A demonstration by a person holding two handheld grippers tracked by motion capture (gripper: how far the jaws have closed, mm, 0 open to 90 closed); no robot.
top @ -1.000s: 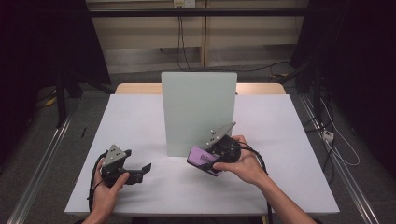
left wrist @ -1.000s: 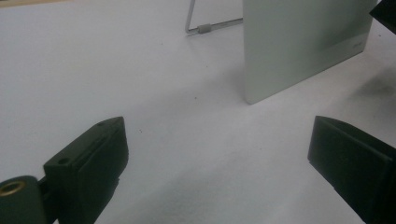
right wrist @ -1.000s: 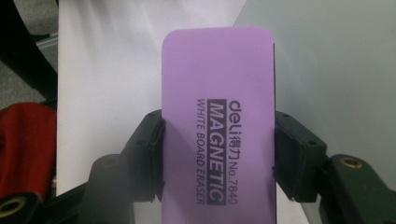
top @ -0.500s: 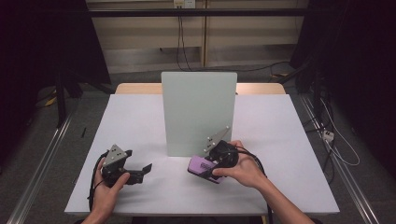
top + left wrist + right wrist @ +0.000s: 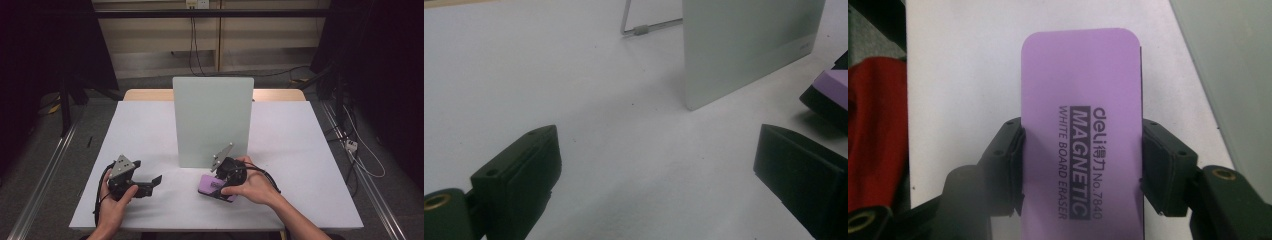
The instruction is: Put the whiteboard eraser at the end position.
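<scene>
While the left gripper (image 5: 150, 184) rested on the table (image 5: 300, 150) near its front left edge, its jaws stood spread apart with nothing between them; the left gripper view showed bare white tabletop in the gap. The right gripper (image 5: 216, 186) was pinching a purple eraser (image 5: 216, 187), one black pad pressed on each long side, as the right gripper view made plain. Print on the eraser's top (image 5: 1080, 125) read "MAGNETIC WHITE BOARD ERASER". From the high view the eraser lay low over the table, just in front of the board (image 5: 212, 120) and toward its right half; whether it touched the surface could not be told. That board, a pale grey-green panel, stood upright in the middle of the table, and the left gripper view caught its lower corner (image 5: 744, 50) along with a thin wire stand (image 5: 639, 29) behind it. A corner of the eraser (image 5: 831, 87) also showed at the right edge of that view. The right hand (image 5: 255, 185) was wrapped around its gripper, and the left hand (image 5: 112, 205) held the other from behind.
</scene>
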